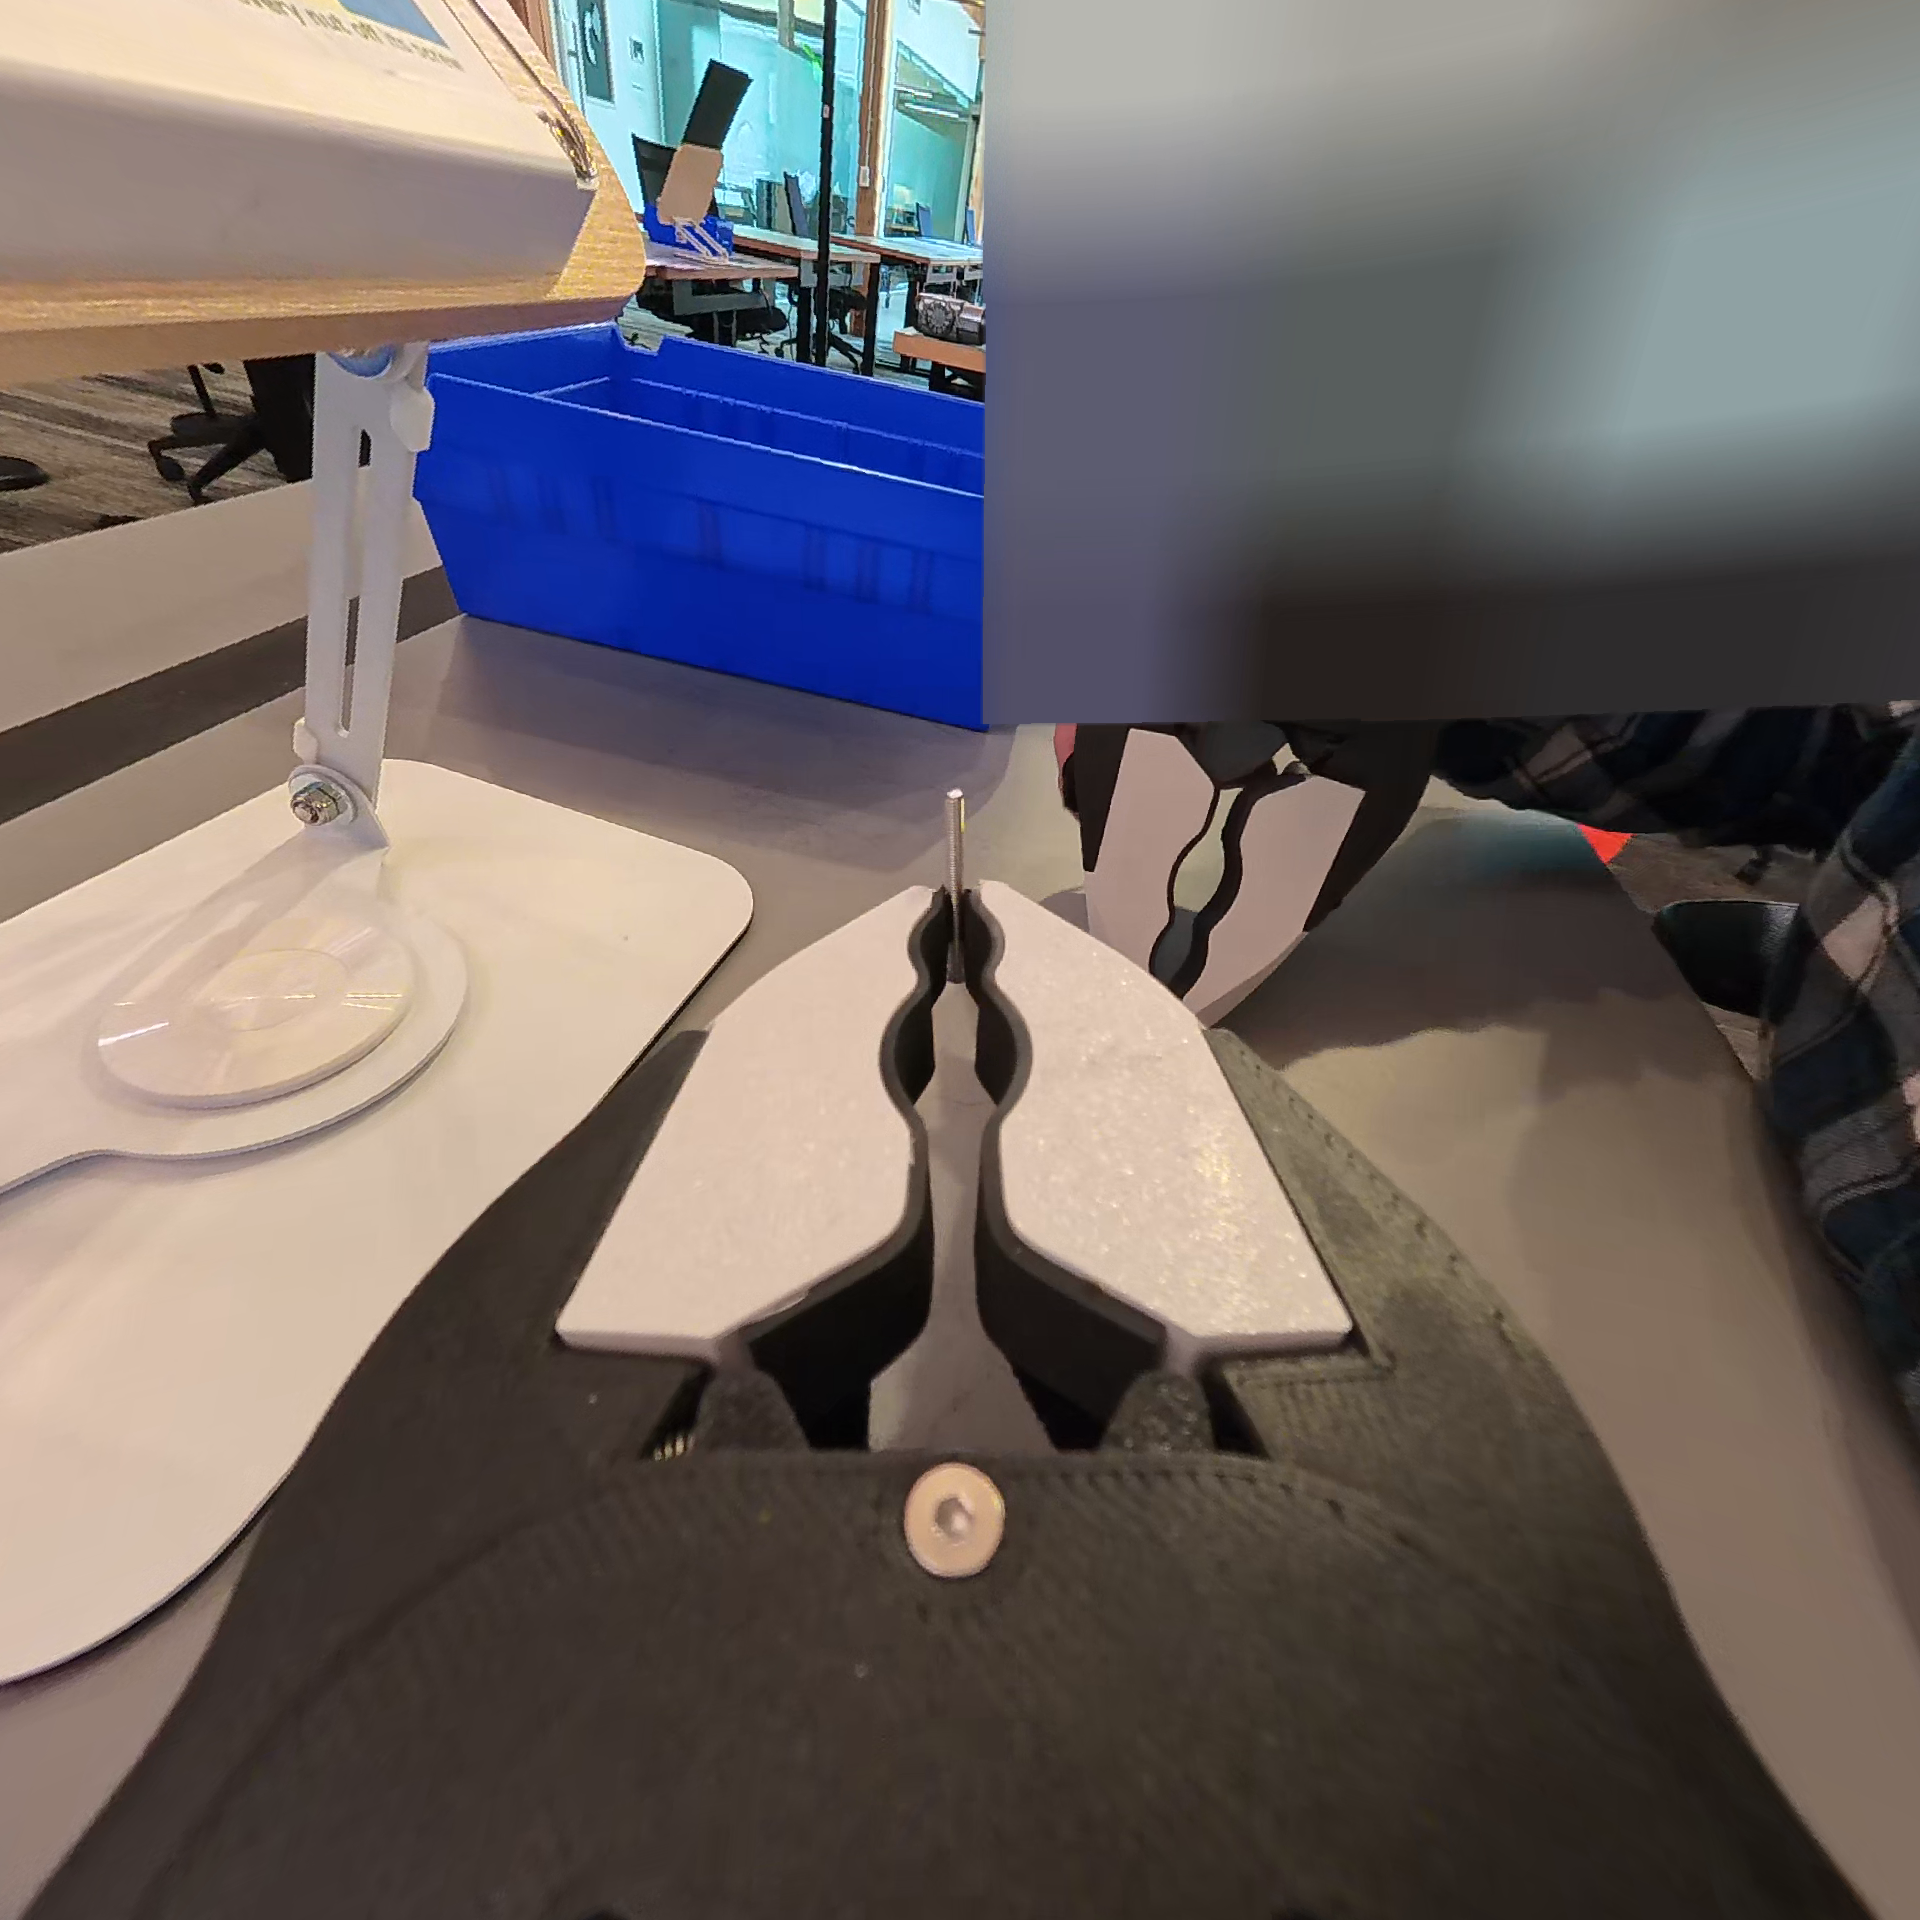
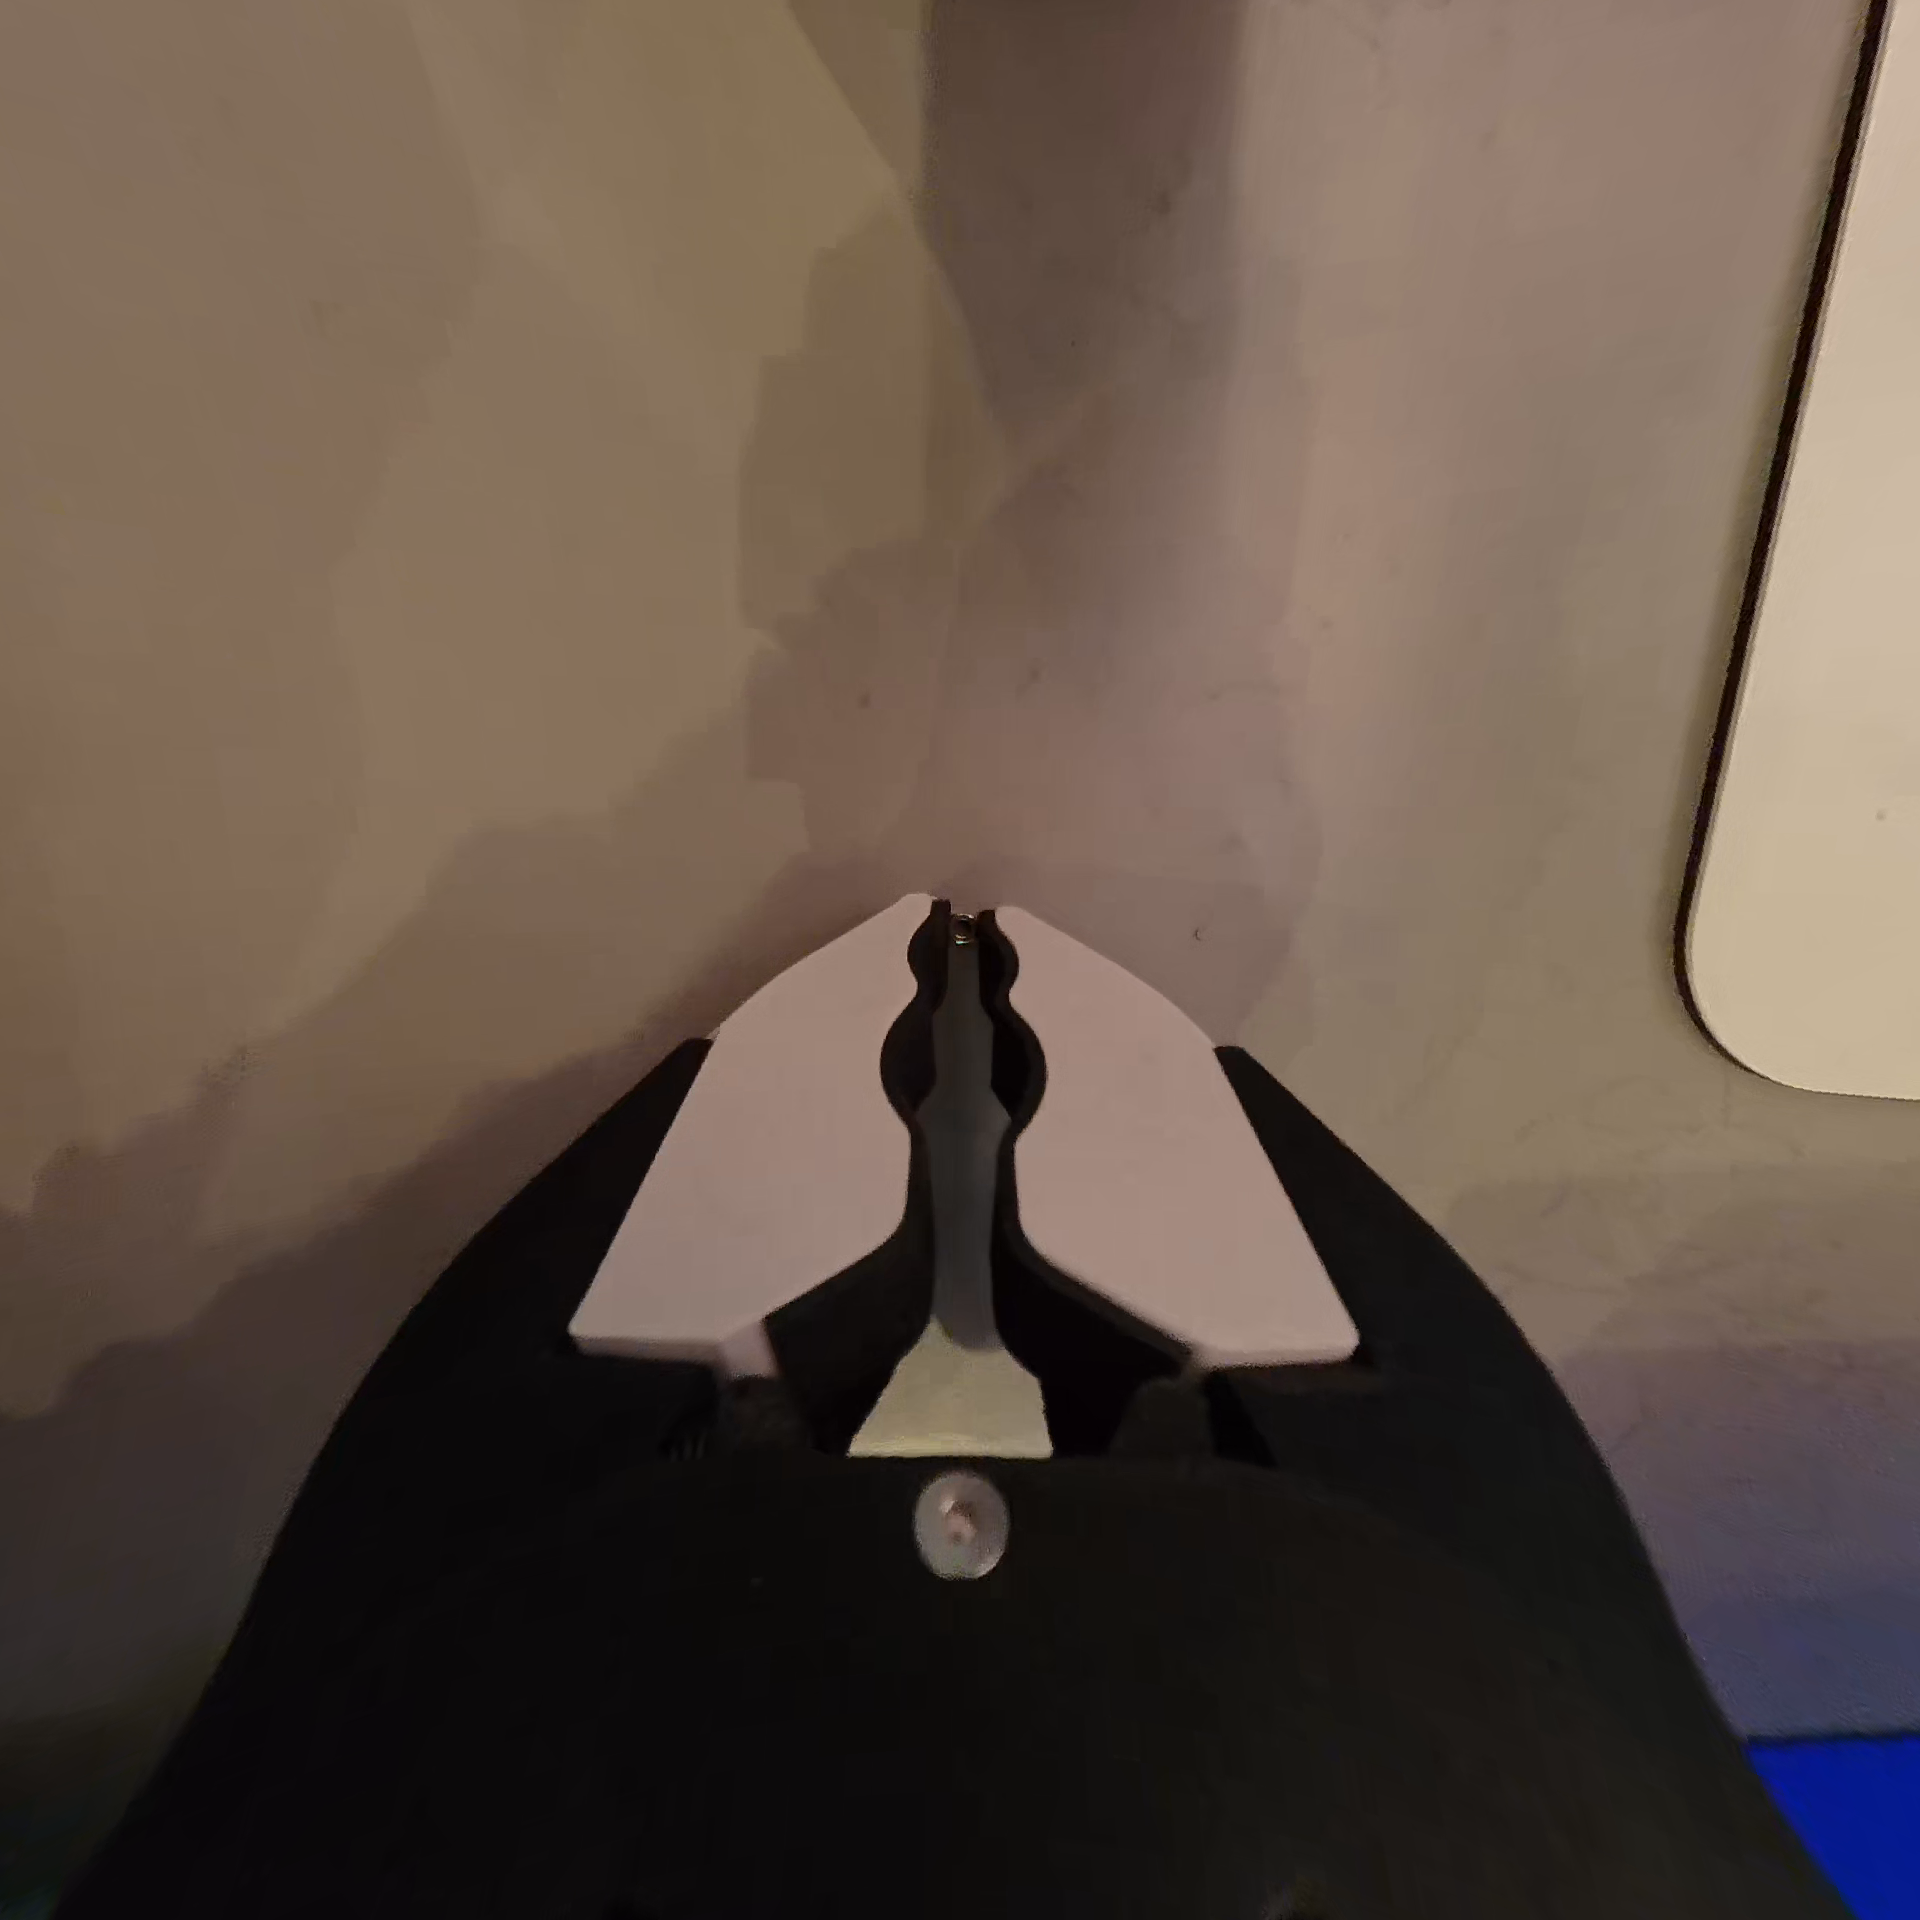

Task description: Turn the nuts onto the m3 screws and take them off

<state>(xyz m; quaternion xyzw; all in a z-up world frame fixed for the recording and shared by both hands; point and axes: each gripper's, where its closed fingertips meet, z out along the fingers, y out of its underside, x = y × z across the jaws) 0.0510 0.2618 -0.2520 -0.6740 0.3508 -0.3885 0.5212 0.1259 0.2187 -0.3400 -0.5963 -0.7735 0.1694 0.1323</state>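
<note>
My left gripper (image 1: 954, 902) is shut on a thin threaded metal screw (image 1: 954, 842). The screw stands upright between the fingertips, and its top sticks out above them, over the grey table (image 1: 1455, 1143). My right gripper (image 2: 963, 914) points down at the table, its tips closed on a small metal nut (image 2: 963, 928) that sits between the two pads at the table surface. The right gripper also shows in the left wrist view (image 1: 1179, 971), just right of and behind the screw, tips down on the table.
A white stand with a flat base (image 1: 312, 1039) and a tilted wooden board (image 1: 260, 270) is at the left. A blue bin (image 1: 707, 540) stands behind. A plaid sleeve (image 1: 1849, 1039) is at the right. The base's white edge (image 2: 1818, 623) shows at the right of the right wrist view. The left gripper's tips are roughly 12 cm from the right gripper's.
</note>
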